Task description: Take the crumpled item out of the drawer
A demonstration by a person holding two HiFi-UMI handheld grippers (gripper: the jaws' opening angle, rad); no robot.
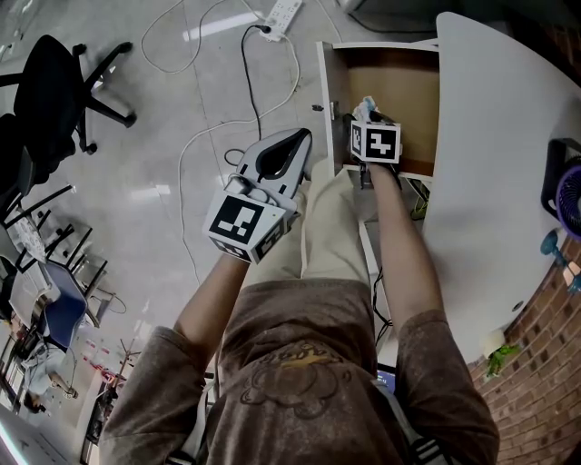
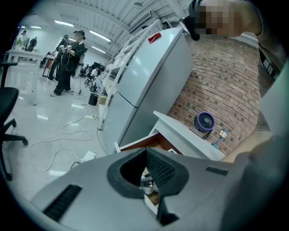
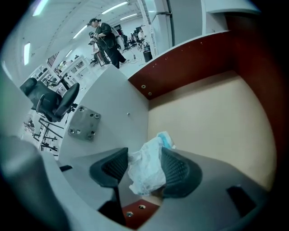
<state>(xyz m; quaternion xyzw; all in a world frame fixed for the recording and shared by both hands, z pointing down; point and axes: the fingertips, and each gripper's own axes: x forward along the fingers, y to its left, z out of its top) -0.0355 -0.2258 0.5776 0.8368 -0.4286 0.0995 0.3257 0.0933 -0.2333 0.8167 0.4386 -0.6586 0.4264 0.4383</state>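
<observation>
The drawer (image 1: 390,73) stands pulled out from under the white desk, its pale floor (image 3: 212,122) mostly bare. A crumpled white item with a bit of blue (image 3: 149,153) lies near the drawer's front left corner; in the head view it peeks out (image 1: 367,105) just beyond the right marker cube. My right gripper (image 3: 143,170) reaches into the drawer, and both ribbed pads press on the crumpled item's sides. My left gripper (image 1: 302,138) hovers outside the drawer over the person's knee, its fingertips together and nothing held. In the left gripper view (image 2: 146,151) the open drawer (image 2: 156,140) shows beyond it.
The white desk top (image 1: 508,182) runs along the right, with a purple fan (image 1: 567,195) at its edge by a brick wall. A power strip (image 1: 281,13) and cables lie on the floor. An office chair (image 1: 54,91) stands far left. A grey refrigerator (image 2: 144,81) rises behind the desk.
</observation>
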